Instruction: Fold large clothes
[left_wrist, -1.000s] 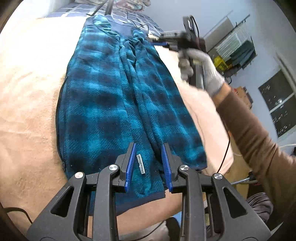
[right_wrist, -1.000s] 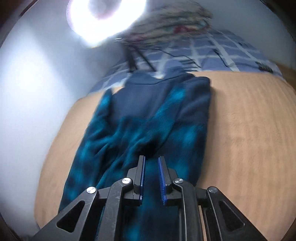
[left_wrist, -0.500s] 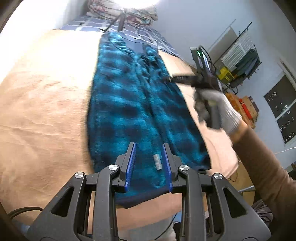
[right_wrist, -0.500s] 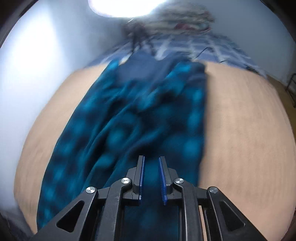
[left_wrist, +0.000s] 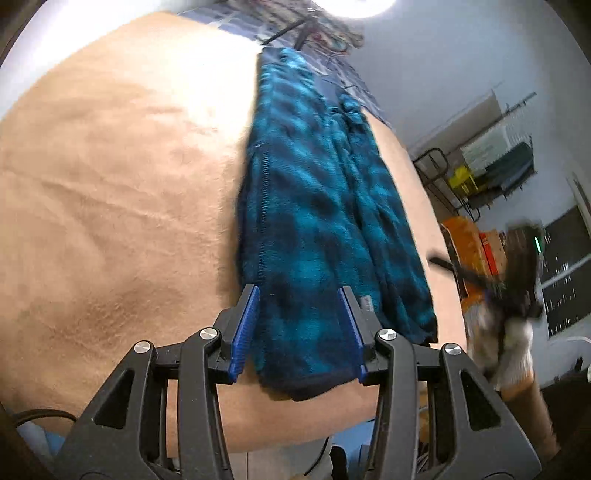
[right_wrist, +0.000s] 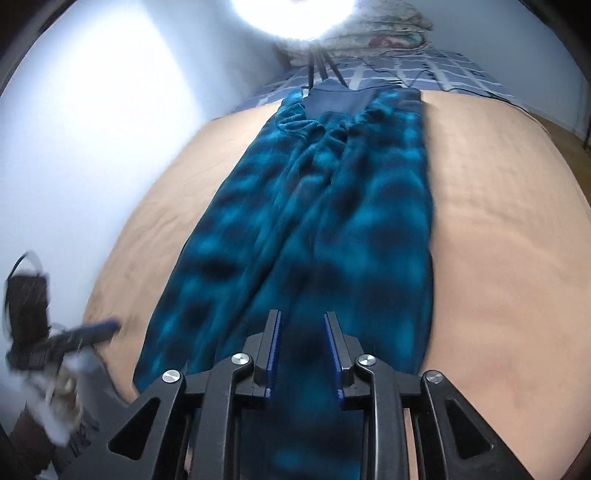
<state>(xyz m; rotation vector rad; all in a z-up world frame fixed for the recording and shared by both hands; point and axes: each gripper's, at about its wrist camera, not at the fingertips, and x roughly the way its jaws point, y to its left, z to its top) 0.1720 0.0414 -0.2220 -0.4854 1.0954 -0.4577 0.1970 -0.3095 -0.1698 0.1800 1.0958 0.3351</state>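
Two hand-held grippers, blue plaid garment, tan blanket

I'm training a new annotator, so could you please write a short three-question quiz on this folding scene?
1. True or false: the blue plaid fleece garment lies as a long strip on the tan blanket.
2. The left gripper is: A) clamped on cloth, B) open over the hem.
3. What colour are the right gripper pads?

Key: 1 true; 2 B; 3 blue.
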